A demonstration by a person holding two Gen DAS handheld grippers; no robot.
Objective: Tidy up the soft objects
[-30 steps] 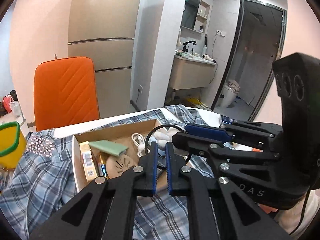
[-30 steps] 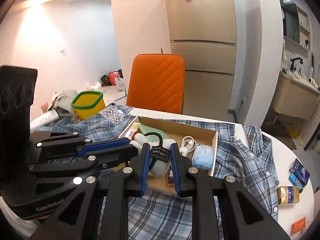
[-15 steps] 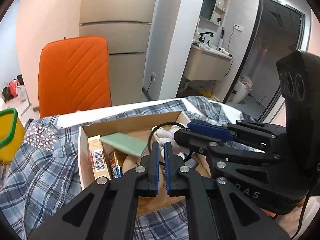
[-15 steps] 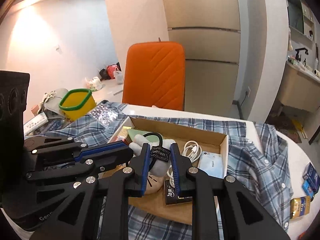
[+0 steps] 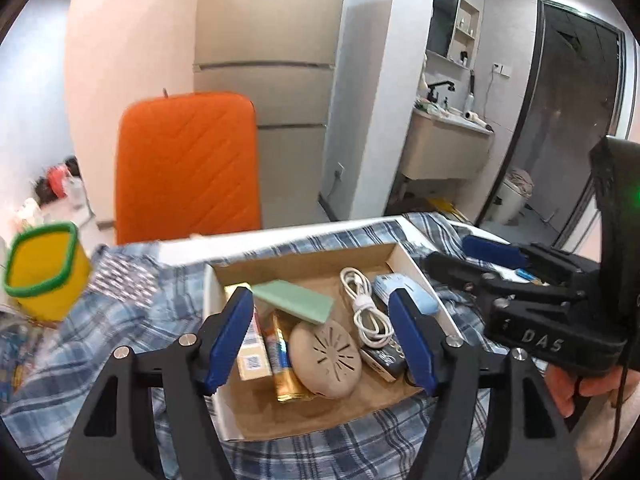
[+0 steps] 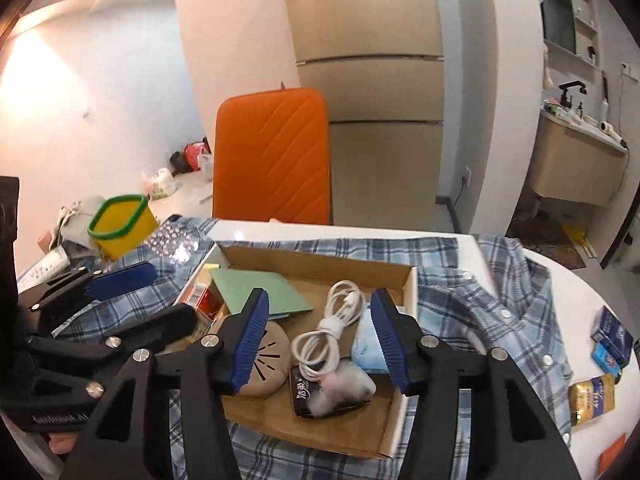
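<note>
A shallow cardboard box [image 5: 304,258] [image 6: 404,276] sits on a blue plaid shirt [image 5: 100,344] [image 6: 500,308]. In it lie a small white plush item [image 6: 344,384] on a black tissue pack [image 6: 308,400], a white cable [image 5: 366,308] [image 6: 332,332], a light blue pack [image 5: 408,292] [image 6: 368,348], a green pad [image 5: 296,298] [image 6: 260,288], a beige round disc [image 5: 326,356] [image 6: 268,356] and snack packs [image 5: 254,352]. My left gripper [image 5: 322,336] is open and empty over the box. My right gripper [image 6: 320,336] is open and empty just above the plush item.
A yellow cup with a green rim [image 5: 44,268] [image 6: 122,224] stands at the left on the shirt. An orange chair [image 5: 188,168] [image 6: 274,156] is behind the table. Small packs [image 6: 592,396] lie on the white table at the right.
Both grippers have opened. The white plush item with its black loop, held between them before, now lies in the box at the front right. Both grippers have drawn back a little.
</note>
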